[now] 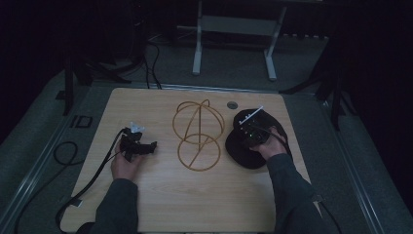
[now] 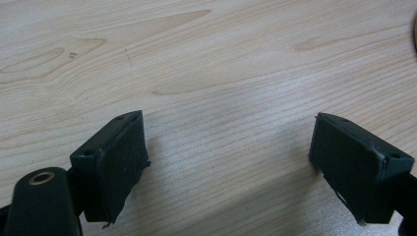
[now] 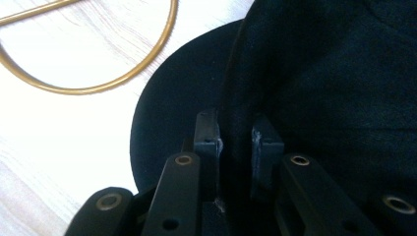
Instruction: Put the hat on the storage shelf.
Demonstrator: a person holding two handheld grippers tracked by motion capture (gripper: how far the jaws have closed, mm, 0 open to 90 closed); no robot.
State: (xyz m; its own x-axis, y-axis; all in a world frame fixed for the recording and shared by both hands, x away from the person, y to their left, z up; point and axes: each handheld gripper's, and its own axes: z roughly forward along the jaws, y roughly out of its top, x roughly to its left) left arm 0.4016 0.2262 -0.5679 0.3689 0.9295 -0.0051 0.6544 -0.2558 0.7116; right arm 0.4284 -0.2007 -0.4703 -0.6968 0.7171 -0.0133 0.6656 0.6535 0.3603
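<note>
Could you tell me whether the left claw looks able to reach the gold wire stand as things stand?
Probably yes: the left claw is open, with bare wooden table between it and the gold wire stand.

Dim room, dark surround. Light wood table [image 1: 160, 195] under both tongs, small round port [image 1: 232, 105] at its far edge. Grey floor [image 1: 302, 73] beyond, white metal frame legs [image 1: 197, 53] standing behind the table.

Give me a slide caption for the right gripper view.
Right gripper shut on the black cap where brim meets crown, gold wire stand beside it on the table.
</note>
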